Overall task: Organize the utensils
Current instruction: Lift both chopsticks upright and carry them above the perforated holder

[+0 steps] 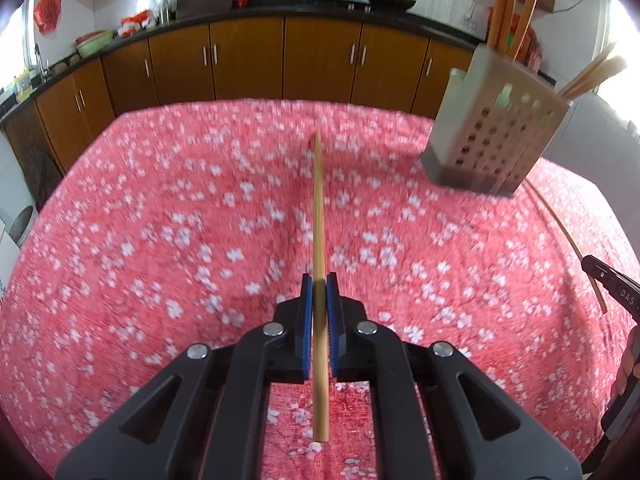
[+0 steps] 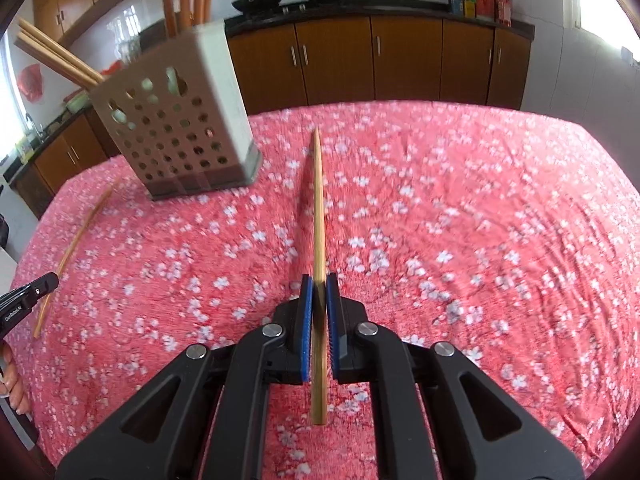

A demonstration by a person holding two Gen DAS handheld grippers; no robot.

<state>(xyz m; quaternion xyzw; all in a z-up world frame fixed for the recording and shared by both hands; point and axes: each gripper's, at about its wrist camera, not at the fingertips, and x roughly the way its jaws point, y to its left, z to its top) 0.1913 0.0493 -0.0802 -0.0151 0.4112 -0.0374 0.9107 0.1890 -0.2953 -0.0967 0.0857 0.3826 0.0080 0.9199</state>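
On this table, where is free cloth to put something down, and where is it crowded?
Free: the wide cloth right of the holder, out to the far edge, and the left half in the left view. Crowded: around the holder, where each hand-held gripper holds a chopstick.

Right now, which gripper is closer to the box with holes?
Right, it seems. The holder looms large just ahead-left of the right gripper, shut on a chopstick. For the left gripper, shut on another chopstick, it looks smaller, ahead-right.
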